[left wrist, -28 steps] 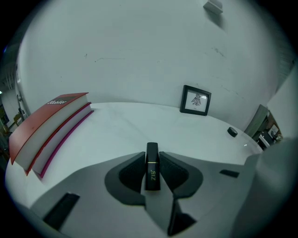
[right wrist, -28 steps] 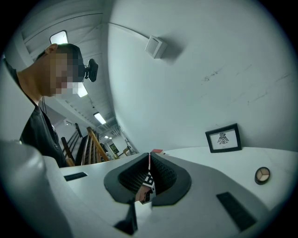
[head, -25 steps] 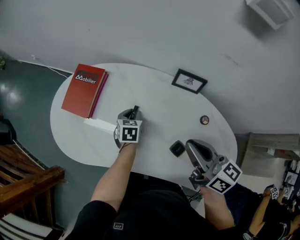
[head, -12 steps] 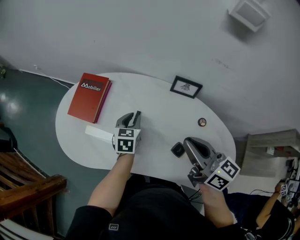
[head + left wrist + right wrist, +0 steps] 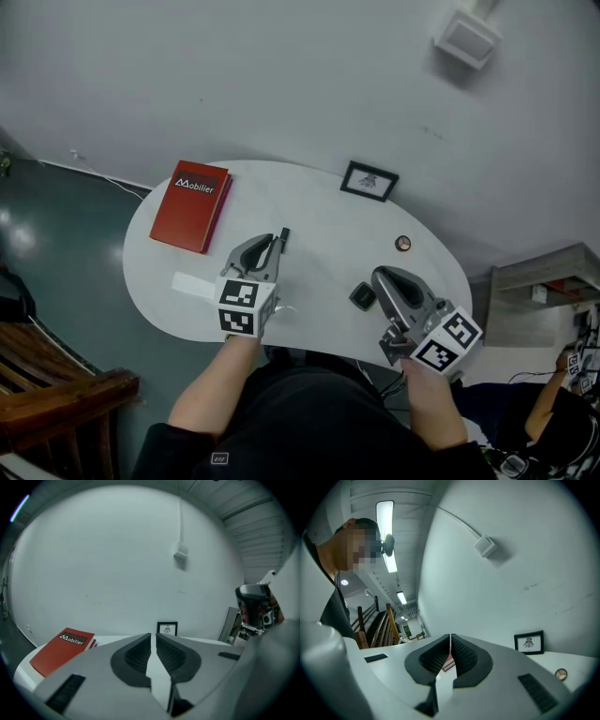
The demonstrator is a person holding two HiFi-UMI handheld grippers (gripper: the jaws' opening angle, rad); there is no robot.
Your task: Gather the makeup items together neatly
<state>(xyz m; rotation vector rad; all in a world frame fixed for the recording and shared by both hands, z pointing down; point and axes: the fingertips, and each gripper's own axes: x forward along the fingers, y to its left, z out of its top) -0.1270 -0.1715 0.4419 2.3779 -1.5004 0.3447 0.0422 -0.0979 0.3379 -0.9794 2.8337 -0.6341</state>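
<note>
Head view shows the white tabletop [image 5: 319,216] with two small makeup items well apart. A round compact [image 5: 403,243] lies near the far right edge, and a black square case [image 5: 362,296] lies flat near the tip of the right tool [image 5: 378,277]. A white oblong box [image 5: 190,283] has its long axis along the near left edge. The left tool [image 5: 277,236] has just been closing to a narrow slit with nothing inside. The right tool is fully closed and empty.
</note>
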